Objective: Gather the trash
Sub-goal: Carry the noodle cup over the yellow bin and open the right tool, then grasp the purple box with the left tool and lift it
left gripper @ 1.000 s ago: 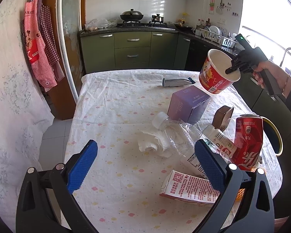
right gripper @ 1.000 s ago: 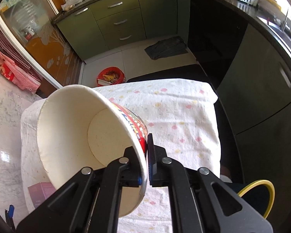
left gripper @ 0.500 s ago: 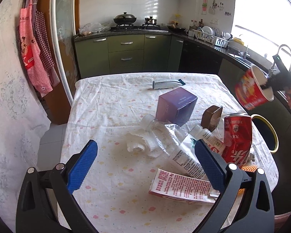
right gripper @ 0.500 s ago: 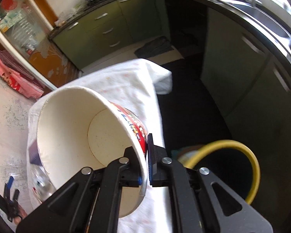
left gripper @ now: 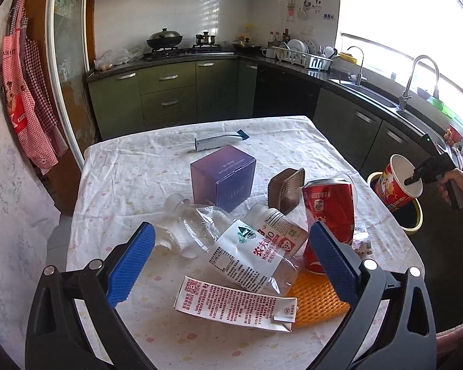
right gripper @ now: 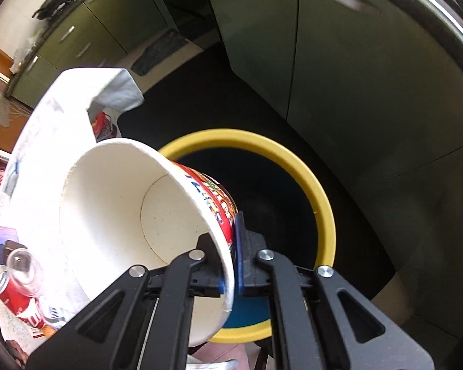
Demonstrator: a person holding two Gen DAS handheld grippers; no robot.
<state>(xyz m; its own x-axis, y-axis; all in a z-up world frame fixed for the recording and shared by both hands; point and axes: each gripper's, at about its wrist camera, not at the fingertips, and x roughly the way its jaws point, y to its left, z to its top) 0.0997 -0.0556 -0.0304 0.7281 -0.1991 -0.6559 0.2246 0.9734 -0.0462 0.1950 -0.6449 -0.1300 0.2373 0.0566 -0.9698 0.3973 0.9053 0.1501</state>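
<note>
My right gripper (right gripper: 230,265) is pinching the red-printed white paper cup (right gripper: 132,215) by its rim, above the yellow-rimmed dark bin (right gripper: 319,203). I am centring it before releasing. Left gripper (left gripper: 231,265) is idling, fingers wide.

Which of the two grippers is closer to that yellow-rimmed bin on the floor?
Right. The right gripper hangs just above the yellow-rimmed bin, jaws clamped on the paper cup. The left gripper hovers open over the table, well away from it.

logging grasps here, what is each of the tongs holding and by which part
The right tongs pinch the paper noodle cup by its rim wall, above the yellow-rimmed bin. The left tongs are open, holding nothing.
</note>
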